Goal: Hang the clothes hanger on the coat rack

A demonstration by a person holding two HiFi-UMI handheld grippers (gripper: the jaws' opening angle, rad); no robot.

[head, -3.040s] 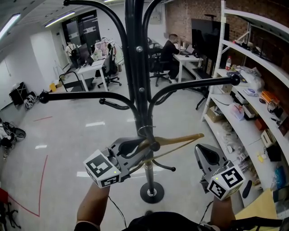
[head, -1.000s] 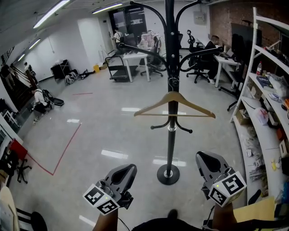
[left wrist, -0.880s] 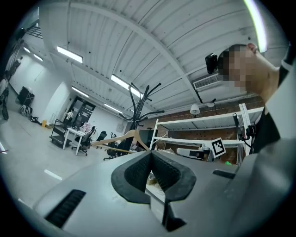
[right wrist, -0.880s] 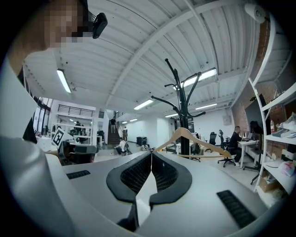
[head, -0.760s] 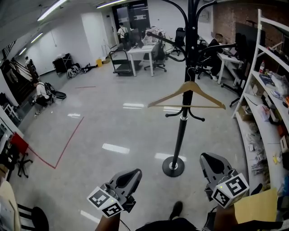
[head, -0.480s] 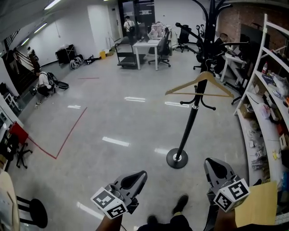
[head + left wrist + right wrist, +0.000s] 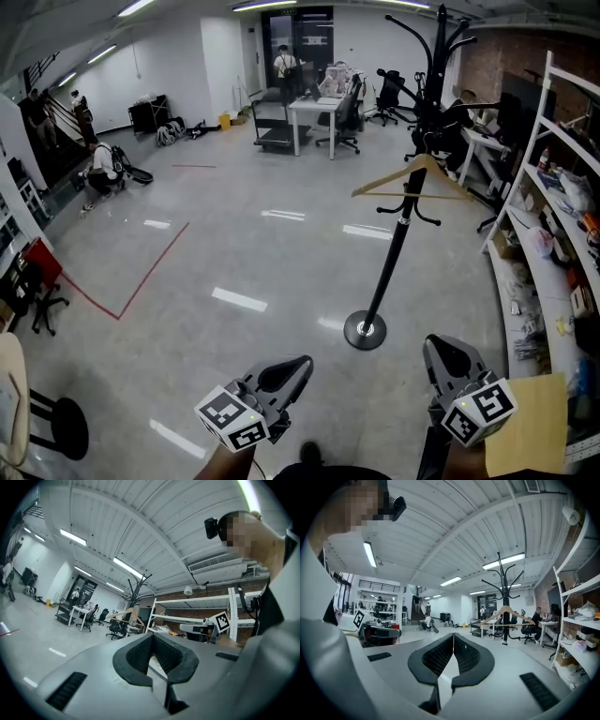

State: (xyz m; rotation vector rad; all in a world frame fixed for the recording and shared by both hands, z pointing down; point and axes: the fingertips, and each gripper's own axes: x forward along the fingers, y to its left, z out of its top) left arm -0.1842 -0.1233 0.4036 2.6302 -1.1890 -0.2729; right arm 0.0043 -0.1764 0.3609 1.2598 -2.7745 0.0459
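Note:
The wooden clothes hanger (image 7: 418, 177) hangs on a lower hook of the black coat rack (image 7: 401, 220), which stands on a round base (image 7: 365, 330) across the floor from me. Both grippers are held low and near me, well short of the rack. My left gripper (image 7: 291, 367) is shut and holds nothing; its own view shows the pads meeting at the tip (image 7: 152, 636), with the hanger (image 7: 123, 616) far off. My right gripper (image 7: 439, 352) is also shut and holds nothing (image 7: 453, 637), and the hanger (image 7: 506, 613) and rack (image 7: 505, 597) lie ahead of it.
White shelving (image 7: 553, 234) loaded with small items runs along the right. Desks and office chairs (image 7: 323, 108) and several people stand at the back. A red tape line (image 7: 141, 272) crosses the floor at the left. A black stool (image 7: 56, 427) stands at the lower left.
Three seconds ago the left gripper held the hanger at the rack. Now the hanger hangs free, and both grippers have drawn back, so the rack looks smaller and farther.

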